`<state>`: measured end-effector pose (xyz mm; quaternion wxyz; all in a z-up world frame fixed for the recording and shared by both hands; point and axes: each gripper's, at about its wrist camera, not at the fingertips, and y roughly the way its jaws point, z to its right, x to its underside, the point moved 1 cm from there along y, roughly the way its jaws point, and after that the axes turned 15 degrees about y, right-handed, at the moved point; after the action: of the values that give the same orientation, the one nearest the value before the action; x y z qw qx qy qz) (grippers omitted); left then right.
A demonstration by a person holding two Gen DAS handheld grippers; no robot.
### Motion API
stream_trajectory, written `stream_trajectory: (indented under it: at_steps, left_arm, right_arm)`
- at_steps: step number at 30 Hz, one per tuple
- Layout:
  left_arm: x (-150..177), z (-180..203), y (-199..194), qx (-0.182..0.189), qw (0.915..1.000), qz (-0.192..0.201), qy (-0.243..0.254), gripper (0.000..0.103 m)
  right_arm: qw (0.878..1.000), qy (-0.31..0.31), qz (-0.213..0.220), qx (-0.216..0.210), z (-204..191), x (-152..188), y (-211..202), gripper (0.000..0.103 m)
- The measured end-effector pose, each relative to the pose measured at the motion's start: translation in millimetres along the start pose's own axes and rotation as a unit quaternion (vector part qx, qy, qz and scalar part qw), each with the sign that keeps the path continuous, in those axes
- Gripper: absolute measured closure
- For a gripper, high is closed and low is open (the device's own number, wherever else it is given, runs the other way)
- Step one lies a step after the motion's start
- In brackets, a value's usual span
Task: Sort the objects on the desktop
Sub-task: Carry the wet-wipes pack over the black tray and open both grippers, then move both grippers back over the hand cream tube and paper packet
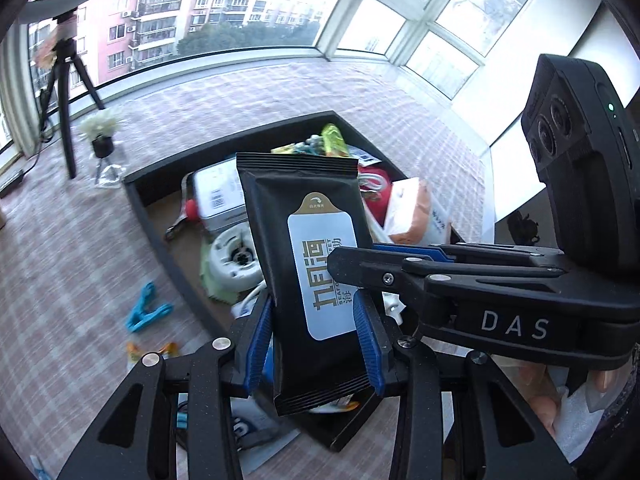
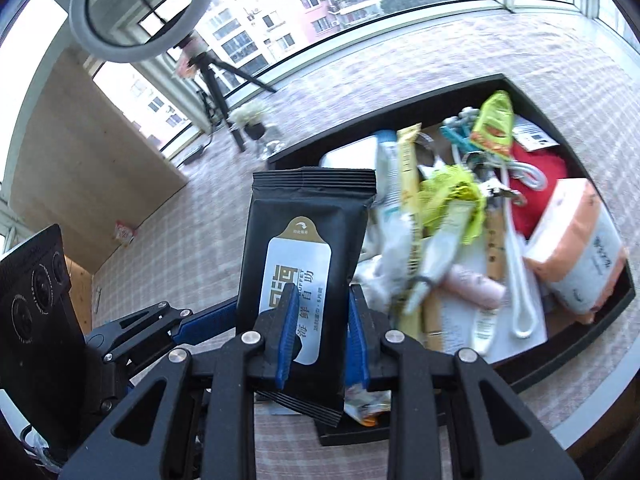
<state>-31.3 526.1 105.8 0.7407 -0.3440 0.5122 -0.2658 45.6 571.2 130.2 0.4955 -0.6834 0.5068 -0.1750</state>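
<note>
A black wet-wipe pack (image 1: 304,248) with a white and gold label hangs in the air over the open black tray (image 1: 138,196). My left gripper (image 1: 314,308) is shut on its lower half, blue pads against the two long edges. My right gripper (image 1: 340,262) reaches in from the right, and its fingers clamp the same pack from the side. In the right wrist view the pack (image 2: 304,248) stands upright between my right gripper's (image 2: 320,308) blue pads, while the left gripper (image 2: 188,322) meets it from the lower left. The tray (image 2: 360,124) lies behind and to the right.
The tray holds several items, among them an orange and white tissue pack (image 2: 576,248), a white cable (image 2: 520,280) and a white box (image 1: 218,196). A blue clip (image 1: 146,312) lies on the checked tablecloth. A tripod (image 1: 64,92) and a small potted plant (image 1: 102,132) stand near the window.
</note>
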Motion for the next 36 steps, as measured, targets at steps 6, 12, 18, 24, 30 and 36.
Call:
stream_trajectory:
  at_steps: [6,12,18,24,30,36]
  left_arm:
    - [-35,29,42,-0.015,0.9995,-0.025,0.01,0.066]
    - [-38,27,29,-0.073,0.9971,-0.02,0.01,0.066]
    - [-16,4,-13,-0.091,0.9957,-0.012,0.0,0.065]
    - [27,-41,-68,-0.137,0.9897,-0.009,-0.04,0.064]
    - [94,-99,-122,-0.183,0.976,-0.005,-0.118,0.063]
    - [171,-155,-176,-0.233,0.9484,0.004,-0.215,0.063]
  right_arm:
    - [0.999,0.014,0.025,0.036,49,-25,-21,0.077]
    - [0.995,0.035,0.072,0.053,70,-37,-50,0.073]
    - [0.997,0.008,0.074,0.038,44,-34,-51,0.07]
    - [0.996,-0.063,0.056,0.026,-13,-12,-30,0.07]
    - [0.992,-0.124,0.022,-0.007,-74,19,-1,0.069]
    - [0.979,-0.202,-0.011,-0.036,-144,55,31,0.068]
